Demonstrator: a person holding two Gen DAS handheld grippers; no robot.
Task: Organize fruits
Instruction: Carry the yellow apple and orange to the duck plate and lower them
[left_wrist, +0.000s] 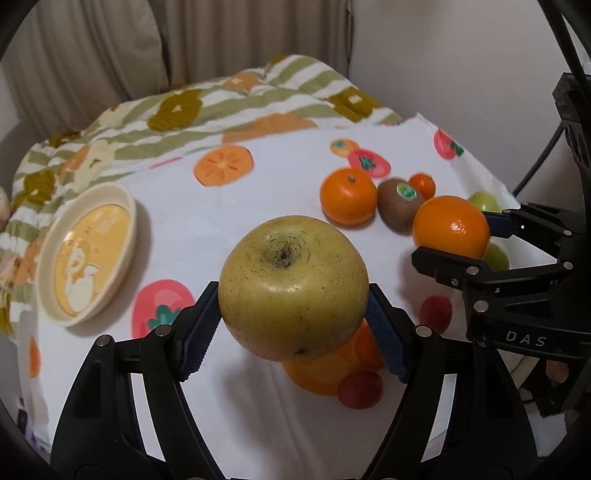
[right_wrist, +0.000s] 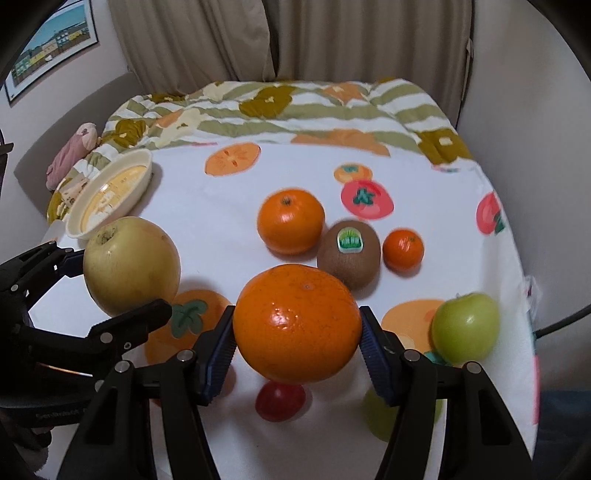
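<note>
Both grippers are loaded. The left gripper clamps a large yellow-green apple between its blue pads, the fruit held clear of the cloth. The right gripper is closed on a large orange, pads pressing both flanks, likewise off the surface.

Destination: a cream bowl sits at nine o'clock in the left wrist view, at the edge of the printed cloth. Its yellow printed bottom is visible, and no fruit lies in it. I judge this the likely receptacle, though the task does not name one.

Remaining on the cloth, right wrist view: a medium orange at twelve o'clock from the held orange, a kiwi with a sticker at one o'clock, touching or just beside it, a small tangerine just right of the kiwi, a green apple at three o'clock, and a small red fruit at six o'clock, partly hidden beneath the held orange. A second green fruit shows behind the right finger, blurred.

Assessment: early stage. Nothing is sorted yet; two fruits are in hand, at least six await.
</note>
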